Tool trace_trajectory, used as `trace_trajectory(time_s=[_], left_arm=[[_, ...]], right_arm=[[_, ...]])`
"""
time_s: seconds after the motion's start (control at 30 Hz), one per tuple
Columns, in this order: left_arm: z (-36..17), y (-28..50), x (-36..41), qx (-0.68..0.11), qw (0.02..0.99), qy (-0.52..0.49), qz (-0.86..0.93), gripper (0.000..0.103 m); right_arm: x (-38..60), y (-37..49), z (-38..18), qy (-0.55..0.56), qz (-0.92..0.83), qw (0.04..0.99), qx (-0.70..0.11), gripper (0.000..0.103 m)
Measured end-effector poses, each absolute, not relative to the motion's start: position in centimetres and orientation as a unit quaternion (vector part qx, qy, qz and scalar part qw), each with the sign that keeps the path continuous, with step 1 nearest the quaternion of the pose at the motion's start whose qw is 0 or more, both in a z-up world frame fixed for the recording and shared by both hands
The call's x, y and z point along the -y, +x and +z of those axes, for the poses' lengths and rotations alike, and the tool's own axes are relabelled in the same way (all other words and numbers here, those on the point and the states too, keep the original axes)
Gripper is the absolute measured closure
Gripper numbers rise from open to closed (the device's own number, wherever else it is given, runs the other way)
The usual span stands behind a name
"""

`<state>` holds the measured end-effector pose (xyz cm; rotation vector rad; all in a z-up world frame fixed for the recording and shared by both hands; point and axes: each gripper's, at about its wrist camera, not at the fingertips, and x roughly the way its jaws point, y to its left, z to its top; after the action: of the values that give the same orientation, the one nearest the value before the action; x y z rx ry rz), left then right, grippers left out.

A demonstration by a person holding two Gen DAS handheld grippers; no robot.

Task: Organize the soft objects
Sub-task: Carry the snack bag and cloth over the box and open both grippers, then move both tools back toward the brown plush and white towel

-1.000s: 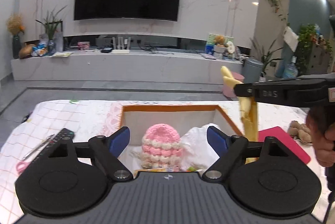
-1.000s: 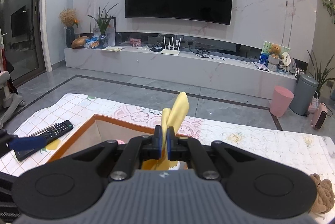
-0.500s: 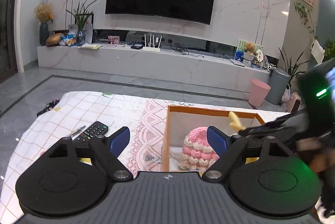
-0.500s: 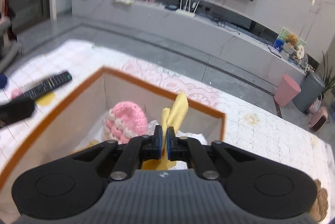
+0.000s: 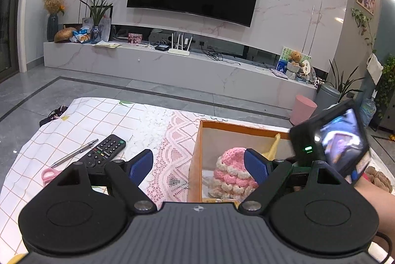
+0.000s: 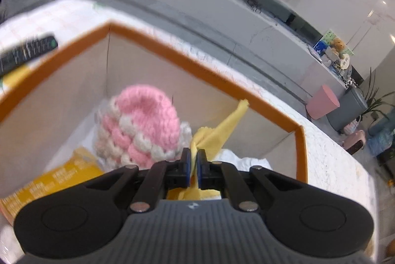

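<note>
right gripper: blue pads nearly together, clamped on yellow cloth; black plastic arms, ribbed grey body; pointing down into box
yellow cloth: thin soft fabric, crumpled strip, pinched between pads; free end sticks up toward 1 o'clock, tip at the box's far wall; also seen from left wrist as a pale yellow point behind the hat
box: square, open top, orange rim, plain beige inner walls, stiff card look; sits on tablecloth; in left view at 3 o'clock of the left gripper
knit hat: chunky crochet, pink dome with white bobble rows, rounded; inside box, at 10 o'clock of the right pads; left view
white fabric: soft, crumpled, inside box, just right of pads
yellow packet: flat, glossy, printed text, blurred; box floor at 8 o'clock
left gripper: blue pads wide apart, nothing between them; hovers over box's left wall
tablecloth: white, checked, pink lace-pattern band
remote: black, flat, buttons, on cloth left of box
pen: slim, metallic, beside remote
scissors: pink handle only visible, at 8 o'clock of pen
</note>
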<state>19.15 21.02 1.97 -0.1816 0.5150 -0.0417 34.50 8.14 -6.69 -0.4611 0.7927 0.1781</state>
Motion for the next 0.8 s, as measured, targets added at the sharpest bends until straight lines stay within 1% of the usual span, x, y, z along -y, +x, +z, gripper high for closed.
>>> trace_trajectory(time_s=[0.07, 0.1, 0.17, 0.2, 0.23, 0.27, 0.33, 0.37, 0.4, 0.53, 0.63, 0.73, 0.8], left_arm=[[2.0, 19.1, -21.0, -0.252, 0.964, -0.085, -0.016, 0.006], [2.1, 19.1, -20.9, -0.249, 0.965, -0.081, -0.012, 0.005], [2.3, 18.8, -20.6, -0.238, 0.969, -0.071, -0.003, 0.006], [2.4, 18.8, -20.5, -0.235, 0.970, -0.068, -0.003, 0.005], [2.5, 18.7, -20.5, -0.233, 0.970, -0.067, -0.003, 0.006], [2.6, 18.7, -20.5, -0.232, 0.970, -0.070, -0.002, 0.006], [2.8, 18.6, -20.6, -0.227, 0.971, -0.075, 0.009, 0.006], [2.9, 18.6, -20.7, -0.223, 0.972, -0.077, 0.020, 0.005], [3.0, 18.6, -20.8, -0.219, 0.972, -0.079, 0.030, 0.006], [3.3, 18.6, -21.2, -0.215, 0.971, -0.098, 0.038, 0.006], [3.3, 18.7, -21.3, -0.219, 0.969, -0.104, 0.041, 0.006], [3.3, 18.7, -21.2, -0.220, 0.969, -0.103, 0.037, 0.006], [3.4, 18.7, -20.9, -0.221, 0.969, -0.105, 0.030, 0.006]], right_arm=[[-7.7, 34.0, -6.1, -0.212, 0.094, 0.902, -0.363, 0.085], [-7.7, 33.7, -5.8, -0.216, 0.091, 0.904, -0.358, 0.074], [-7.6, 33.0, -5.1, -0.228, 0.087, 0.906, -0.346, 0.069], [-7.5, 32.5, -4.7, -0.231, 0.087, 0.909, -0.337, 0.064], [-7.4, 32.0, -4.2, -0.229, 0.089, 0.913, -0.326, 0.055], [-7.2, 31.4, -3.7, -0.227, 0.091, 0.917, -0.315, 0.049], [-6.7, 30.6, -2.8, -0.221, 0.086, 0.925, -0.296, 0.025], [-6.5, 30.2, -2.3, -0.218, 0.090, 0.929, -0.286, 0.019], [-6.3, 29.7, -2.0, -0.218, 0.099, 0.931, -0.277, 0.007], [-6.3, 28.1, -1.4, -0.252, 0.107, 0.932, -0.237, 0.003], [-6.2, 27.3, -1.0, -0.259, 0.096, 0.934, -0.226, 0.003], [-5.2, 26.9, 0.0, -0.226, 0.087, 0.943, -0.229, 0.003], [-4.1, 26.9, 0.6, -0.179, 0.093, 0.948, -0.246, 0.003]])
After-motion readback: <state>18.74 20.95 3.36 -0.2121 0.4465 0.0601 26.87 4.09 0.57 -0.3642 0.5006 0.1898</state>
